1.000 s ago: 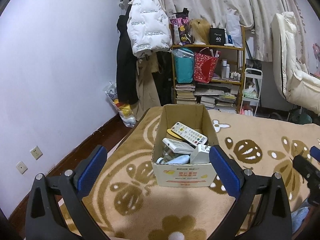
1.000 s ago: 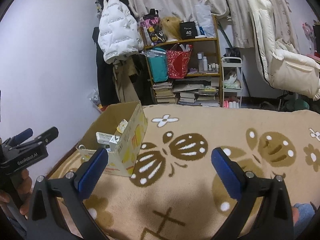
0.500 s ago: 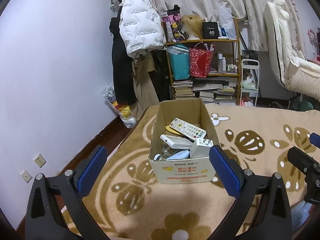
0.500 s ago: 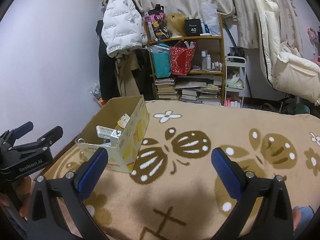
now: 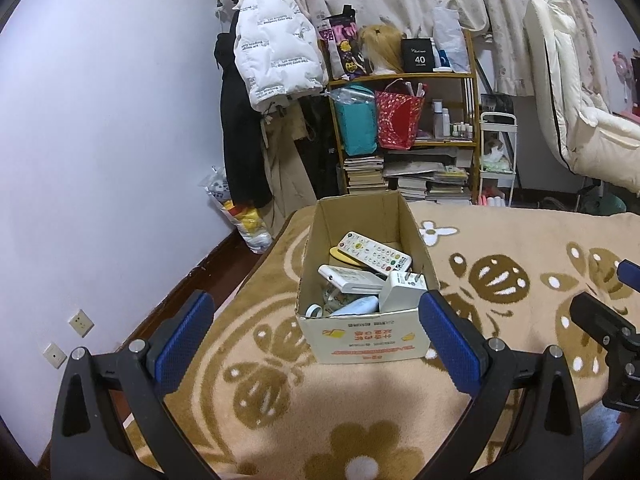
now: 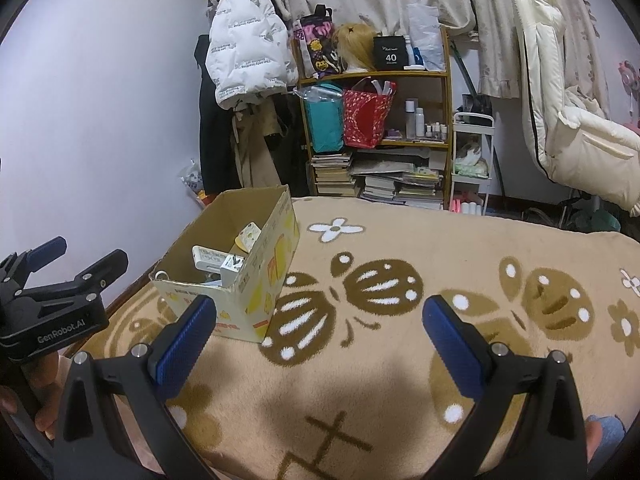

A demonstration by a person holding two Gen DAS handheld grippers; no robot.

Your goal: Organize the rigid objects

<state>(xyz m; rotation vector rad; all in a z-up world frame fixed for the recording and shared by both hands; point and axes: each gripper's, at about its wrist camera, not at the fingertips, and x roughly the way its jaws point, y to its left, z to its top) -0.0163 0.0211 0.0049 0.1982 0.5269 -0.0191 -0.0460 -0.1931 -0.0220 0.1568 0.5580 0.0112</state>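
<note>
An open cardboard box (image 5: 362, 280) sits on a tan blanket (image 5: 500, 248) patterned with brown beetles and white flowers. Inside the box lie a white remote control (image 5: 374, 252) with coloured buttons, a second white remote (image 5: 350, 279) below it, a white plug adapter (image 5: 402, 290) standing at the near right corner, and a pale blue tube (image 5: 356, 306) against the near wall. The near wall carries red printed characters, too small to read.

The left gripper (image 5: 316, 340) is held low just in front of the box, pointing at it, its blue-padded fingers (image 5: 182, 338) spread wide and holding nothing. The right gripper (image 6: 320, 340) hovers over bare blanket to the right of the box, its fingers (image 6: 452, 346) likewise wide apart and empty. In the right wrist view the left gripper's body reads "GenRobot.AI", with a hand (image 6: 28, 408) on its handle.

Behind, a wooden shelf (image 5: 404, 76) holds a black box marked "40" (image 5: 418, 55), a teal bag, a red bag and stacked books. A white puffer jacket (image 5: 276, 52) with small, unreadable printed text hangs on the wall.
</note>
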